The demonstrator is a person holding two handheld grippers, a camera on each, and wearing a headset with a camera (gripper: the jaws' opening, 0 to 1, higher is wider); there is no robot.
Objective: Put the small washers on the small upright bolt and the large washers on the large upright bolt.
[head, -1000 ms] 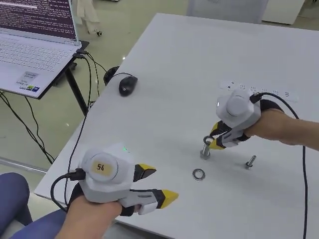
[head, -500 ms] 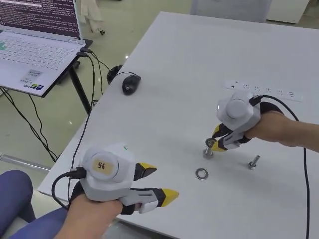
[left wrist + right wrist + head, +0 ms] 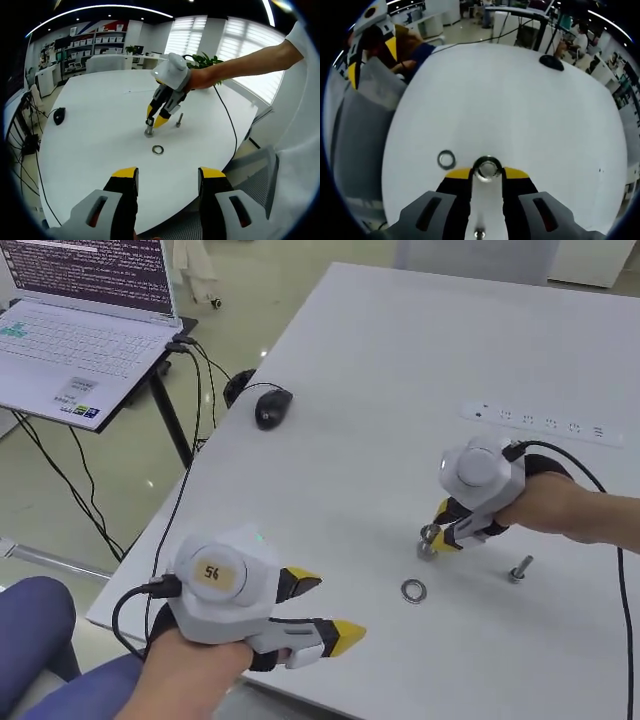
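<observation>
- Head view: above, looking down across the table (image 3: 380, 390).
- Left gripper view: low at the near edge, facing the right gripper (image 3: 156, 117).
- Right gripper view: straight down, close over the held washer (image 3: 487, 167); all views share the loose washer (image 3: 446, 159).

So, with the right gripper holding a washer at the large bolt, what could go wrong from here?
1. The washer is pinched at the very tips of the right gripper. If it is released off-centre, it may miss the large bolt and roll across the table.
2. The bolt seems to stand unfixed, so a nudge from the jaws could tip it toward the loose washer.
</observation>
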